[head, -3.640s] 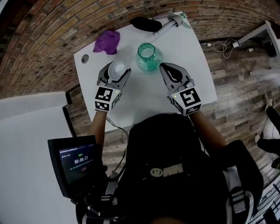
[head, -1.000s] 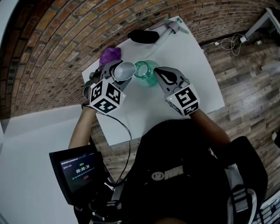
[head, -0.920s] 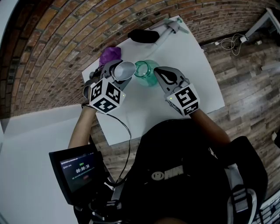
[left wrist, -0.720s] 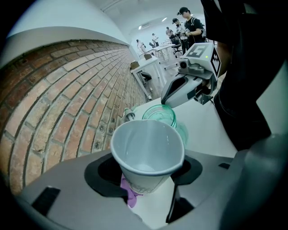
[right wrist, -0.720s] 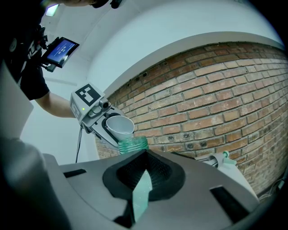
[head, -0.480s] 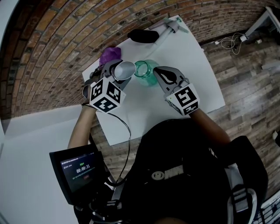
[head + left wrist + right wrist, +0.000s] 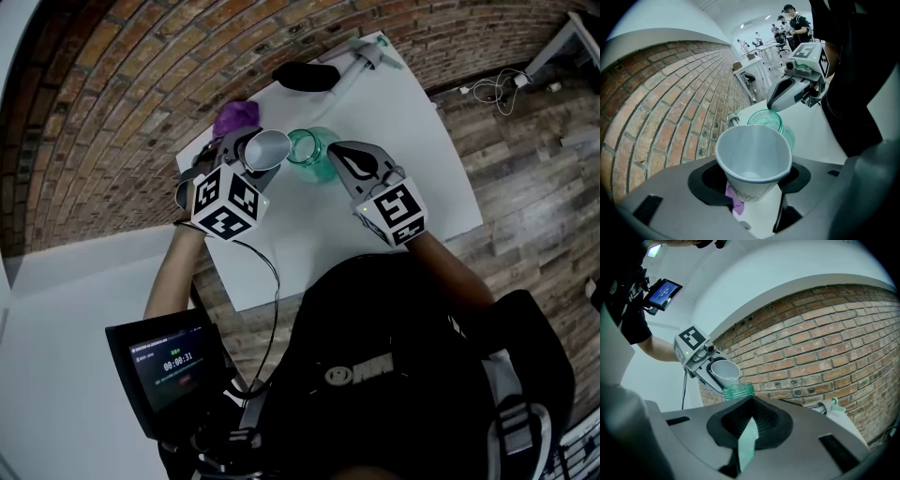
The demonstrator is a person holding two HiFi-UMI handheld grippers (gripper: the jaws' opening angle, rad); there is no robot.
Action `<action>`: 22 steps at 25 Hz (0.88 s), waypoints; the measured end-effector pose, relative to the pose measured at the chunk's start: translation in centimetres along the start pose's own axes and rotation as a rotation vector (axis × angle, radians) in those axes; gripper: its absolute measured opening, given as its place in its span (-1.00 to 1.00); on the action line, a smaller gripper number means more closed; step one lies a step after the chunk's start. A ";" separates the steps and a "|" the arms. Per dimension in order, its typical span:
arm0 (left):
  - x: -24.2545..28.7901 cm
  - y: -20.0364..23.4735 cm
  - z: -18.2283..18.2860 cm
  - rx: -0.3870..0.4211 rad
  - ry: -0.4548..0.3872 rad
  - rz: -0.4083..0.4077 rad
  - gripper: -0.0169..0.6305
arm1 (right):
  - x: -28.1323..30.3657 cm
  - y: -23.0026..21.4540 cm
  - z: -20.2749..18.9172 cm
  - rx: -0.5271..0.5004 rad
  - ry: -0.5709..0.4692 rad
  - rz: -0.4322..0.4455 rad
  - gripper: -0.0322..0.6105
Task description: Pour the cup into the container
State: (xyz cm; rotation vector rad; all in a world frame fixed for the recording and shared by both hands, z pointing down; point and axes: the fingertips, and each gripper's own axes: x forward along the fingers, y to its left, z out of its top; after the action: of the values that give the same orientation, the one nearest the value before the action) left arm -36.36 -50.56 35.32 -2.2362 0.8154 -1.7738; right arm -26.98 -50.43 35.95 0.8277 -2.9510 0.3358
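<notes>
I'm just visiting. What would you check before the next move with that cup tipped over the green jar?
1. Cup gripped by left fingers: ok, pinched on both sides.
2. Cup tipped with its lip at the mouth of the jar: ok.
3. Cup emptied: cannot tell; its bottom is hard to read.
4. Jar upright on the table: ok.
5. Jar steadied by right gripper: not ok; it is shut beside the jar, holding nothing.

My head camera looks steeply down on the tabletop point(image 7: 412, 122). Cameras on my left gripper point(image 7: 258, 155) and right gripper point(image 7: 339, 150) look close along the jaws, facing each other across the container point(image 7: 738, 391).
</notes>
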 end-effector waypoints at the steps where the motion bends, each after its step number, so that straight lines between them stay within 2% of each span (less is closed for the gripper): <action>1: 0.0 0.0 0.0 0.002 0.001 -0.001 -0.07 | 0.0 0.0 0.0 0.001 -0.001 0.000 -0.91; 22: 0.0 0.0 -0.1 0.020 0.022 -0.008 -0.07 | 0.0 0.0 0.1 0.001 -0.003 0.000 -0.91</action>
State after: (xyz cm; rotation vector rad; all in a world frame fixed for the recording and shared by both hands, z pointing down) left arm -36.46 -50.54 35.40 -2.2143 0.7909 -1.8048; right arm -26.97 -50.44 35.87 0.8285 -2.9535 0.3362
